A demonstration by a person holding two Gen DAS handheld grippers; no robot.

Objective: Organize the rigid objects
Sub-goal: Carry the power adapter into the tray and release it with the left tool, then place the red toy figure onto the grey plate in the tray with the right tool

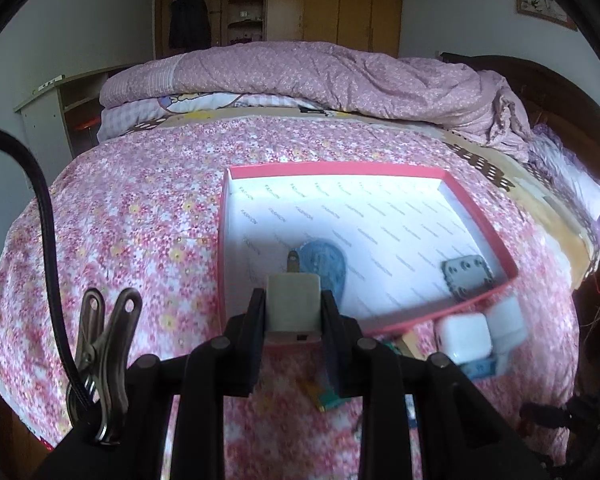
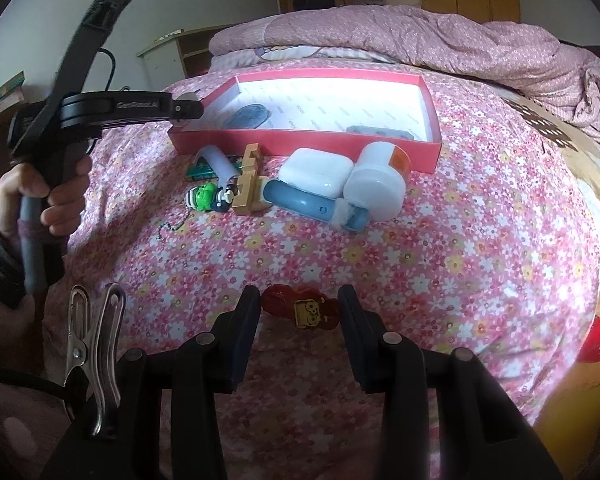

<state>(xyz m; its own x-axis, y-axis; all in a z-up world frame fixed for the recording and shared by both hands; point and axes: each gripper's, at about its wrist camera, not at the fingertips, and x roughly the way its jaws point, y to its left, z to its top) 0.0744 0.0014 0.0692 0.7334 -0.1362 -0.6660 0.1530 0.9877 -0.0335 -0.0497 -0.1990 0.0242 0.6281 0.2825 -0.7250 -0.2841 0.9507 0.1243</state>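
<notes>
With 2 items in the red box, the left gripper pinches a charger above it, the right gripper spread over a red toy, and several items remaining on the bed.

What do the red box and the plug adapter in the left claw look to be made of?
Red box: probably cardboard, matte, with thin straight walls and a printed white paper lining. Plug adapter: likely hard plastic, off-white and smooth, with a brassy metal prong; the left claw is shut on it.

The left gripper clamps a white charger over the near edge of the red box.
</notes>
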